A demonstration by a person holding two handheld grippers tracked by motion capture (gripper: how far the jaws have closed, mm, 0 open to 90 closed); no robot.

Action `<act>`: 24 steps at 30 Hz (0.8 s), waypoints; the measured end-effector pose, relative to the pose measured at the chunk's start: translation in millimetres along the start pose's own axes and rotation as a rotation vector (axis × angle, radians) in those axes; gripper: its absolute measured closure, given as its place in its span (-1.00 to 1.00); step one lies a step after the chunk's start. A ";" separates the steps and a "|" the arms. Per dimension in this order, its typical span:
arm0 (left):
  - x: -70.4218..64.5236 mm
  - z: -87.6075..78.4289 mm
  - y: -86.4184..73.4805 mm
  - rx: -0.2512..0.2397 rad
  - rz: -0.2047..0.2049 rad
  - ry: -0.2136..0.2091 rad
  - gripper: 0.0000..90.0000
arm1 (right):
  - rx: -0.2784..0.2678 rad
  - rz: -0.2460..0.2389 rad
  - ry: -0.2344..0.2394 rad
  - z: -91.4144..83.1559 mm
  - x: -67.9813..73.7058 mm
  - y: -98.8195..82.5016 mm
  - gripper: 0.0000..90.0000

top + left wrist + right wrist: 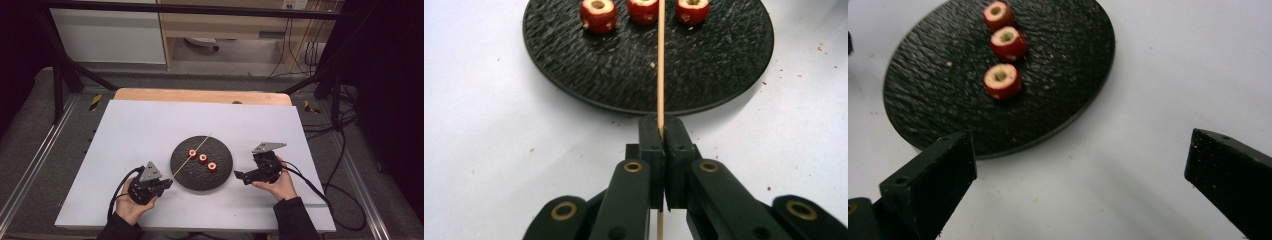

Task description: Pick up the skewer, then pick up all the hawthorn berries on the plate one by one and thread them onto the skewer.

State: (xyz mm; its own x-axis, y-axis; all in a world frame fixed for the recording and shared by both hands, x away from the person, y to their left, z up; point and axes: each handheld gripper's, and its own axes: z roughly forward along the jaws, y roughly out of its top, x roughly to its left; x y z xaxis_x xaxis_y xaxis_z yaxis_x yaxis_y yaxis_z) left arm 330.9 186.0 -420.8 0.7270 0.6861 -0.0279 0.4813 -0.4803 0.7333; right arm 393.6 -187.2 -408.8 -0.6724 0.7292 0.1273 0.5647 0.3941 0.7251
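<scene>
A round black plate (220, 172) lies mid-table with three red cored pieces (202, 158) in a row on it. My left gripper (167, 183) sits at the plate's near-left edge, shut on a thin wooden skewer (192, 155) that slants up over the plate. In the left gripper view the skewer (661, 65) runs straight out from the closed jaws across the plate (624, 75), passing the middle red piece (642, 10). My right gripper (239, 176) rests at the plate's right edge, open. Its jaws (1080, 170) stand wide apart over bare table, the red pieces (1002, 80) farther off.
The white table top (140, 130) carries small crumbs around the plate. A wooden board edge (200, 95) lies along the far side. Black frame bars and cables (330, 130) stand beyond the table's right and back.
</scene>
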 end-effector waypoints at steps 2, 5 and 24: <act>0.9 -1.2 -3.0 -0.001 0.003 0.000 0.96 | 0.000 0.000 0.013 2.5 3.0 4.0 -0.98; 4.1 -3.1 -7.6 -0.006 -0.006 0.004 0.96 | 0.013 -0.011 0.020 7.4 6.9 9.5 -0.98; 5.7 -3.2 -10.2 0.001 -0.002 0.001 0.96 | 0.189 -0.096 0.116 52.4 29.7 58.5 -0.57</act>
State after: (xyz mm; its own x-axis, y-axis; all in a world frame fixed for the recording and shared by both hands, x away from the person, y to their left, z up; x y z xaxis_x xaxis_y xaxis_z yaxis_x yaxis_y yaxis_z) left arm 328.6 196.6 -426.2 0.7254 0.6878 -0.0283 0.4831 -0.4793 0.7327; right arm 431.8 -113.1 -398.1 -0.7715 0.6185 0.1492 0.5681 0.5641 0.5992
